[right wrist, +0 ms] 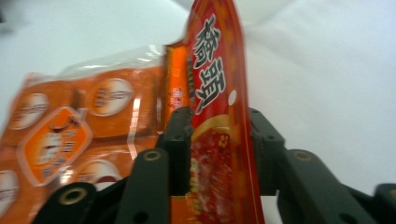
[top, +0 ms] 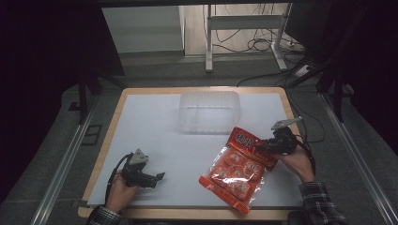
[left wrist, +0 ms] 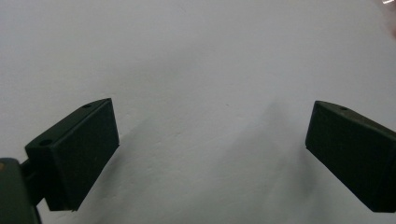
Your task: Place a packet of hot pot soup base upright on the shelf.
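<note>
The orange snack bag is lying on the white table, near and right of centre. The right gripper is pinching its red header edge between nearly closed jaws. Being slick film, that thin edge may be slipping or tearing as it is lifted. The clear plastic bin is waiting farther back. The left gripper is hanging wide, holding nothing.

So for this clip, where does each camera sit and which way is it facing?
High view: above the person's side, looking forward and down at the table, both hands and the clear tub.
Left gripper view: rides the left claw, open jaws over bare white table.
Right gripper view: rides the right claw, clamping the orange snack bag.
Shared: high and right views show the bag.
</note>
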The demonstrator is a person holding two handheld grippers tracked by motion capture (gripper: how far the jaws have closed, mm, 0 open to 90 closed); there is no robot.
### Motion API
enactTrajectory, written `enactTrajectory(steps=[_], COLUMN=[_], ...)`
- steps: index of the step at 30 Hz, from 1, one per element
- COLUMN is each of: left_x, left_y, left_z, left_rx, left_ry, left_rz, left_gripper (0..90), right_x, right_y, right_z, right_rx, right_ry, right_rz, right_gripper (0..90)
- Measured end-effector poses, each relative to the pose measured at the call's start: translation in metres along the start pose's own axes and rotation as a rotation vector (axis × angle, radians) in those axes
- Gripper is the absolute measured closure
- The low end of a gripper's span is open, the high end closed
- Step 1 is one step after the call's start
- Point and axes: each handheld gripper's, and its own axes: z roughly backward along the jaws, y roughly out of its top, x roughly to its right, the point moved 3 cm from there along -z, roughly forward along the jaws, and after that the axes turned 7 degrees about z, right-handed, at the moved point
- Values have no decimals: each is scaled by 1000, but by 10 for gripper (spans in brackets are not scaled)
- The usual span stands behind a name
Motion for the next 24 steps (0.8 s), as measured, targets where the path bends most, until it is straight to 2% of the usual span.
enactTrajectory(steps=[2,8,9,11,15,16,23,24], left_x=[0,1,1,2,2,2,2,1], left_y=[0,0,0,0,0,0,0,0], left_z=[0,-1,-1,-1,-1,-1,0,0], left_rx=[-1,-7,-9,-10,-8,-7,-5,-4], left_ry=[-1,-1,-1,-1,2,3,6,8], left_rz=[-2,-9,-11,-13,-16,-16,-16,-16], left_gripper=[25,25,25,25,26,25,25,25], right_x=[-8,-14,-16,-18,-22,-25,-36,-39], right_y=[3,5,5,6,9,11,22,27], right_z=[-6,-17,-22,-24,-21,-17,-7,-1], right_rx=[-37,-79,-103,-122,-118,-105,-62,-41], right_ry=[1,-12,-25,-50,-85,-102,-135,-142], right_rz=[35,52,66,70,67,63,78,90], right_gripper=[705,743,809,886,891,892,892,892])
